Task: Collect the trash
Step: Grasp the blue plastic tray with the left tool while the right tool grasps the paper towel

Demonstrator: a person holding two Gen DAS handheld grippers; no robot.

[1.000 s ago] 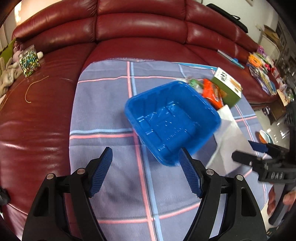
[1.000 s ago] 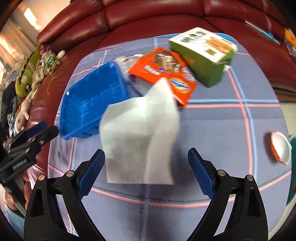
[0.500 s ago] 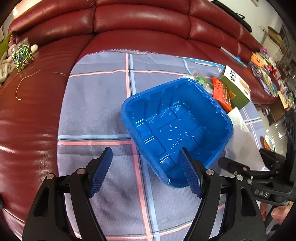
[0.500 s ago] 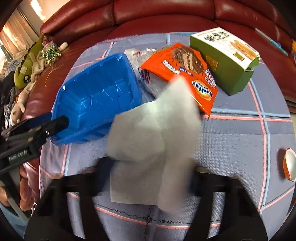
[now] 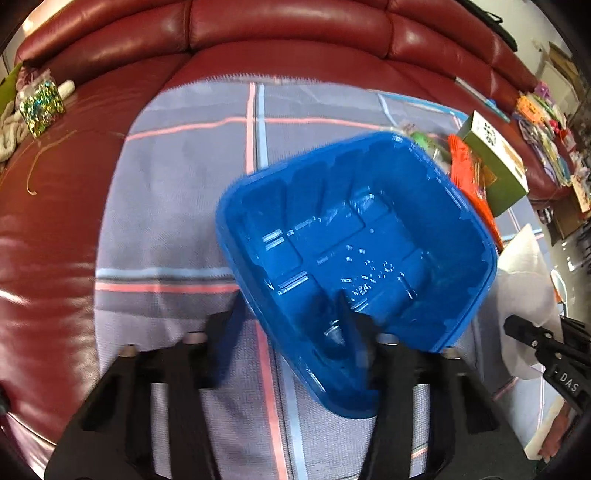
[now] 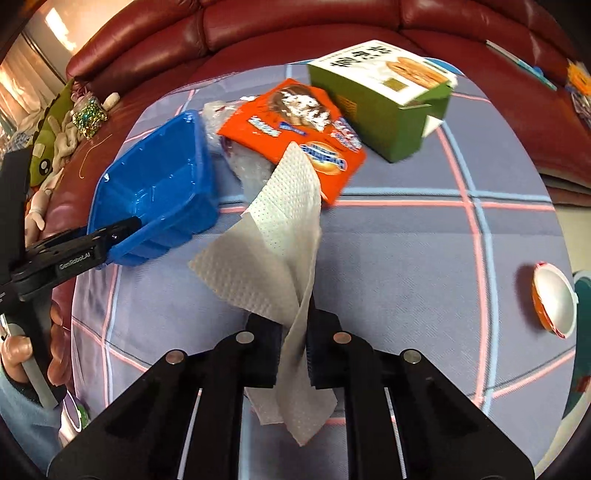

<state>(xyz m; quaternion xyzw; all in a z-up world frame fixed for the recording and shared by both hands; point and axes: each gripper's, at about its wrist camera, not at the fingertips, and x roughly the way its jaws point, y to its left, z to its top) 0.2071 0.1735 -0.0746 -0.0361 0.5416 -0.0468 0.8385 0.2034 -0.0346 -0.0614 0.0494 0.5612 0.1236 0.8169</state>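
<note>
A blue plastic tray point(image 5: 354, 266) lies on the checked cloth point(image 5: 177, 206); it also shows in the right wrist view point(image 6: 155, 199). My left gripper point(image 5: 291, 325) straddles the tray's near rim, one finger inside and one outside; blur hides whether it grips. My right gripper point(image 6: 293, 354) is shut on a white paper towel point(image 6: 280, 236), which stands up between the fingers. Behind it lie an orange snack wrapper point(image 6: 295, 125), a clear plastic bag point(image 6: 240, 162) and a green box point(image 6: 384, 99).
A small orange and white lid point(image 6: 554, 299) lies at the right on the cloth. The cloth covers a red leather sofa point(image 5: 280, 33). Soft toys and a glittery jar point(image 5: 40, 107) sit at the left. Clutter point(image 5: 546, 122) lies at the far right.
My right gripper has shut on the paper towel and lifted it upright. My left gripper has moved forward onto the tray's near rim and its fingers have narrowed.
</note>
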